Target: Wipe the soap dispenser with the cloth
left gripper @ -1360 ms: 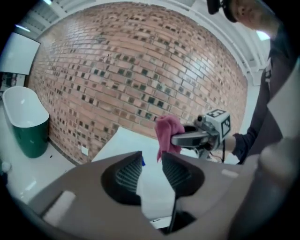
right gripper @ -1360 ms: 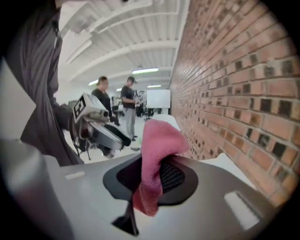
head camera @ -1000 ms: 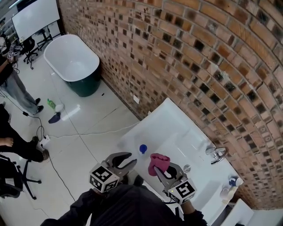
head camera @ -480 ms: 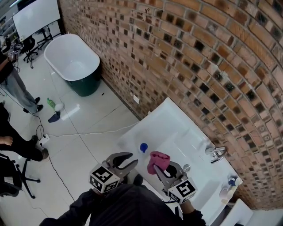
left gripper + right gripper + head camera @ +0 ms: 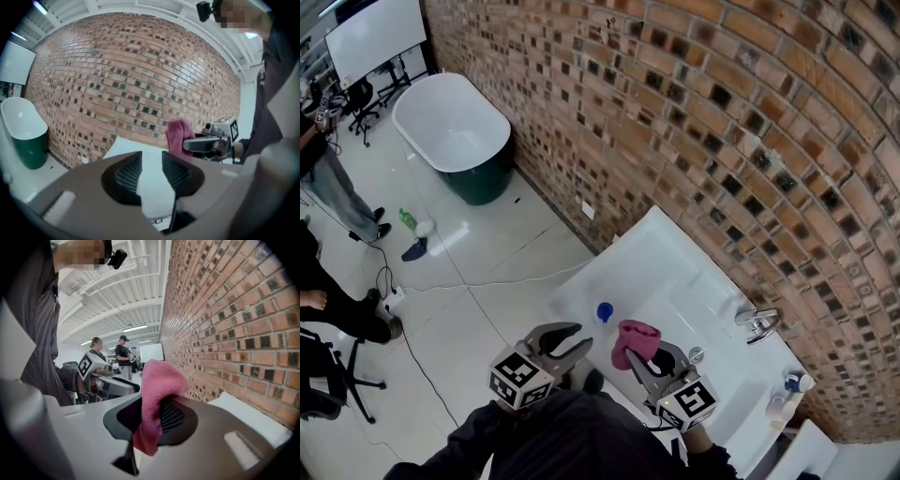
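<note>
My right gripper (image 5: 643, 354) is shut on a pink cloth (image 5: 636, 339), which bunches up above its jaws over the front of the white sink counter (image 5: 670, 267). In the right gripper view the cloth (image 5: 157, 392) hangs pinched between the pads of the right gripper (image 5: 151, 414). A small bottle with a blue top (image 5: 603, 313), apparently the soap dispenser, stands on the counter's left end between the two grippers. My left gripper (image 5: 581, 336) is open and holds nothing, just left of that bottle. In the left gripper view its jaws (image 5: 152, 157) stand apart over the white counter, with the cloth (image 5: 178, 133) to the right.
A chrome tap (image 5: 759, 324) and two bottles (image 5: 787, 396) are at the counter's right end, against the brick wall (image 5: 694, 122). A white bathtub (image 5: 455, 127) stands far left. Cables (image 5: 441, 286) cross the floor, and people (image 5: 328, 187) stand at the left edge.
</note>
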